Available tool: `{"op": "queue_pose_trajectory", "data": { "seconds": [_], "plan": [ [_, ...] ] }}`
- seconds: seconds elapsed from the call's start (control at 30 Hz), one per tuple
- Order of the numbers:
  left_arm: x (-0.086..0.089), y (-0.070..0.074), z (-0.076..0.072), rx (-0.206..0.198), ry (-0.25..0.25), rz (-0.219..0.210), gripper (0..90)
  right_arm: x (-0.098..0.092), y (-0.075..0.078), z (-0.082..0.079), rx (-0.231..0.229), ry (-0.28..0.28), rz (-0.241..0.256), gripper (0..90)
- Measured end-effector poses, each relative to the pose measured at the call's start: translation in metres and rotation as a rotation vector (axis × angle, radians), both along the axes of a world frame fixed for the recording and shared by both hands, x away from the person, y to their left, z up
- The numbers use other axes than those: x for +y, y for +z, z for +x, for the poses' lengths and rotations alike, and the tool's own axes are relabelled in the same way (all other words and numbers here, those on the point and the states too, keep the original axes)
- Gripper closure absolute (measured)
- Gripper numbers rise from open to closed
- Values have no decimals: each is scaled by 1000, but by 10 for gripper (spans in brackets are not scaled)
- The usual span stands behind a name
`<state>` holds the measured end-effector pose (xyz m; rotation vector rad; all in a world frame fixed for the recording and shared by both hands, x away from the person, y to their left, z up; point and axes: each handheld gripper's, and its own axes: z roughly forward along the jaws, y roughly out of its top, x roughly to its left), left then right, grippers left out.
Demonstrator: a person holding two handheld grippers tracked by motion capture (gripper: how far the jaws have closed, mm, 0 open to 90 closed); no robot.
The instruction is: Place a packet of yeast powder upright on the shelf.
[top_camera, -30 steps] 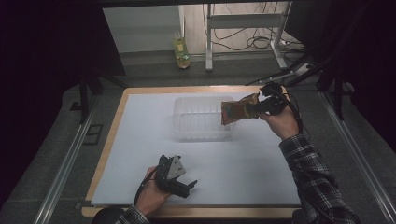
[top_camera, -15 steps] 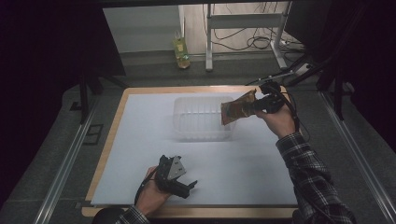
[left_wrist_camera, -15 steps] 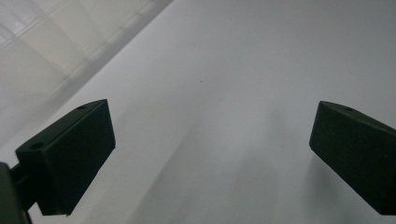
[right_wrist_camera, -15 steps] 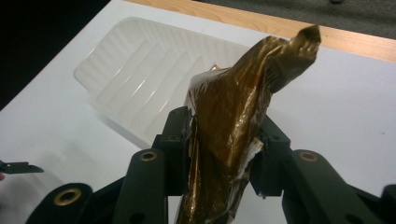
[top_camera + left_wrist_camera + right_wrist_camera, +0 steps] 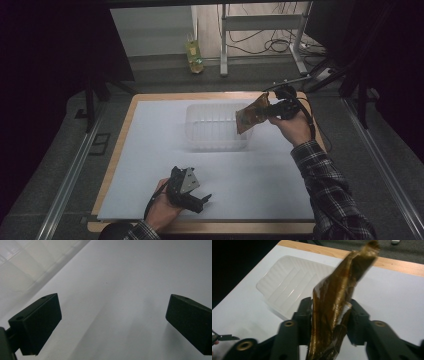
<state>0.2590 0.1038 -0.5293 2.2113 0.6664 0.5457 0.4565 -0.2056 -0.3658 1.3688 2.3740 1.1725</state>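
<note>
While the packet hangs above the table: two grippers at work.
Left gripper [image 5: 200,199]: resting low on the white table [image 5: 150,150], jaws spread wide, nothing between them.
Clear plastic tray [image 5: 212,130]: at the table's far middle.
Right gripper [image 5: 272,111]: raised beside the tray, jaws pinching a crinkled brown snack packet [image 5: 337,312] over the tray's right edge.

Your packet [image 5: 334,307] is glossy brown-gold; tray [image 5: 215,131] clear and ribbed; table sheet [image 5: 150,150] white; your sleeve [image 5: 325,185] dark plaid.
</note>
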Motion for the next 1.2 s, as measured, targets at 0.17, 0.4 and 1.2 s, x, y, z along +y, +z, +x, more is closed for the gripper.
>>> {"op": "queue_pose_trajectory", "data": {
  "seconds": [0.17, 0.4, 1.2],
  "plan": [
    [0, 0, 0, -2, -5, 7, 2, 1, 3, -2, -10, -33, -42, 710],
    [-1, -1, 0, -3, -7, 14, 2, 1, 9, -4, -40, -54, -77, 702],
    [-2, -1, -1, -5, -19, 25, 3, 27, 3, 5, -59, -100, -112, 678]
  ]
}}
